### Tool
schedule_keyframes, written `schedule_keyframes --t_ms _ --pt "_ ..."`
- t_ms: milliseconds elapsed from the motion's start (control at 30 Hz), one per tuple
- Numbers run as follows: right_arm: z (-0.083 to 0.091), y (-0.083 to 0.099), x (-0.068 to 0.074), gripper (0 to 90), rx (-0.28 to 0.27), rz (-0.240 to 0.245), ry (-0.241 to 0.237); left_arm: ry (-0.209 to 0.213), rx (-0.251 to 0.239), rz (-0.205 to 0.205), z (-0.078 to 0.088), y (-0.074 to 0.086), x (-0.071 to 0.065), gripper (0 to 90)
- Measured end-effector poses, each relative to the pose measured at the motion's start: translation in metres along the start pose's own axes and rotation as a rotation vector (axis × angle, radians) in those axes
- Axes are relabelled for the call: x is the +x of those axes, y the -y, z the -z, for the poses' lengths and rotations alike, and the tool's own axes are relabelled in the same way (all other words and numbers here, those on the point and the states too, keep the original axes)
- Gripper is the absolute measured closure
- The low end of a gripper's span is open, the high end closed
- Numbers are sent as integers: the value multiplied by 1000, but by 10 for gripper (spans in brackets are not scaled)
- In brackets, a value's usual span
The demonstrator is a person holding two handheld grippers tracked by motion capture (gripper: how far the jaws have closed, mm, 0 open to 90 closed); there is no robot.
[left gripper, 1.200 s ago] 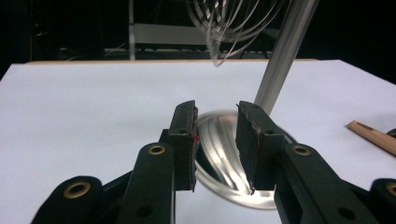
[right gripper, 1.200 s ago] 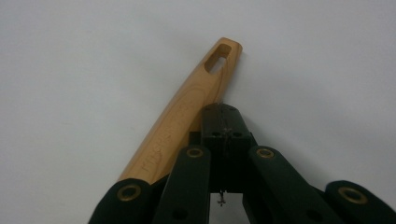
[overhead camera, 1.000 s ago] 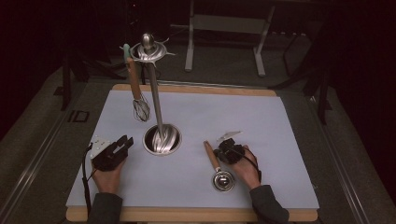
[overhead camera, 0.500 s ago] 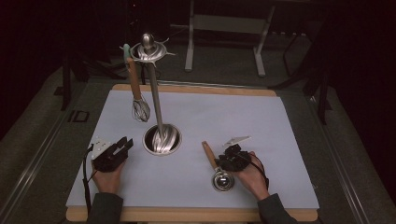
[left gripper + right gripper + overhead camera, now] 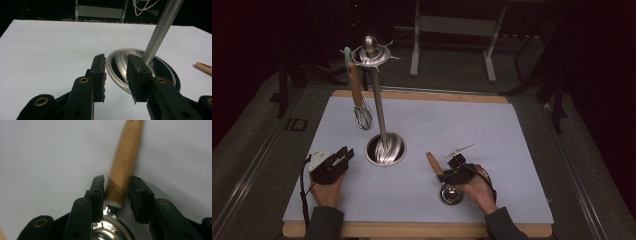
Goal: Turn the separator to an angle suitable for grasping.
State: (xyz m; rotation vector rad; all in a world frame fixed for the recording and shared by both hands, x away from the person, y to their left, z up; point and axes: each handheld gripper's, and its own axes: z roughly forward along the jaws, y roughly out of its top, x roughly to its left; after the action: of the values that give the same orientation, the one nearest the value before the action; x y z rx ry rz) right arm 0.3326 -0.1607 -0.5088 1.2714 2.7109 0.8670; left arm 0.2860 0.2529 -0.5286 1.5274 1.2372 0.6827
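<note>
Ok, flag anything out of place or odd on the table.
One thing: a wooden-handled ladle lies flat on the mat, while the whisk hangs on the stand. The right tongs have just been opening, and its handle sits between them. Nothing spilled or damaged.

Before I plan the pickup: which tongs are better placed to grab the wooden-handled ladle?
Right. The right tongs already straddle the ladle handle, jaws just opened around it. The left tongs sit apart by the stand base.

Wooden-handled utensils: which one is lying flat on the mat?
The strainer by the right gripper, handle between its open jaws. The whisk hangs from the stand.
</note>
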Motion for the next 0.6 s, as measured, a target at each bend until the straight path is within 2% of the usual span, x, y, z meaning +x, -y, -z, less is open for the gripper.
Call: schedule_keyframes --t_ms 33,100,233,300,433,600 --pt "-3 0 0 647 17 -10 -17 0 -1 0 0 0 0 689" --pt "-5 0 1 650 14 -14 -17 0 0 0 0 0 0 689" --pt "-5 -4 3 669 41 -17 4 4 0 -1 -1 0 -2 689" --pt "-6 -5 7 675 46 0 27 5 0 -3 -1 0 -3 689" --pt "-6 -6 4 707 37 -12 13 2 -1 -6 0 0 -1 688" --pt "-4 -7 2 708 36 -1 49 -3 -5 6 1 0 2 688"
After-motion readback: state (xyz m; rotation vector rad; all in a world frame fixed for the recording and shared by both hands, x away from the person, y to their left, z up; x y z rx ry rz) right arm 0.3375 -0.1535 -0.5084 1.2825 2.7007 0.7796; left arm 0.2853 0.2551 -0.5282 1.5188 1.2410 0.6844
